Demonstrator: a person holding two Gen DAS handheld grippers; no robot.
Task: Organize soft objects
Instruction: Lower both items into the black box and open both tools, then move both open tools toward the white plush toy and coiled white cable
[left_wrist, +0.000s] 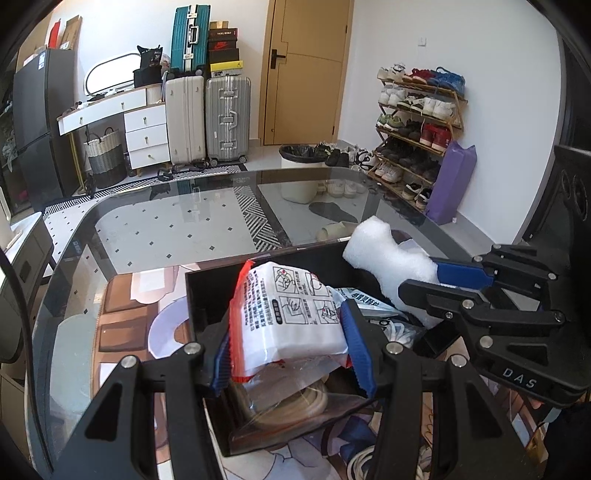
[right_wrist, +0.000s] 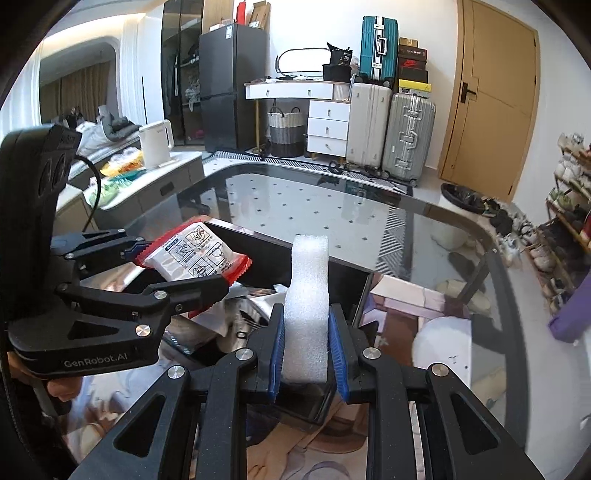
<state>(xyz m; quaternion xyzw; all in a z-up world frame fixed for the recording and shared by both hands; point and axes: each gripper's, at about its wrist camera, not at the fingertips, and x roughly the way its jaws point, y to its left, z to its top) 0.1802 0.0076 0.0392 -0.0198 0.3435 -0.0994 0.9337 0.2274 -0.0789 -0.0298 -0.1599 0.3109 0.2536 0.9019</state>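
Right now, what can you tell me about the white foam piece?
The foam piece is a thick white strip with a fine bubbly texture, looking like soft packing foam. The right gripper is shut on its lower part, and the blue pads dent its sides slightly. It stands upright between the fingers in the right wrist view, its free end rounded. From the left wrist view it hangs over the far right part of the black box, apart from the packet in the left gripper.

My bench (left_wrist: 166, 229) was a dark-rimmed glass top with rounded corners, the tiled floor showing through it. A printed illustrated mat (left_wrist: 122, 317) lay flat on its near part, and an open black box (left_wrist: 207, 295) stood on that mat, holding loose packets.
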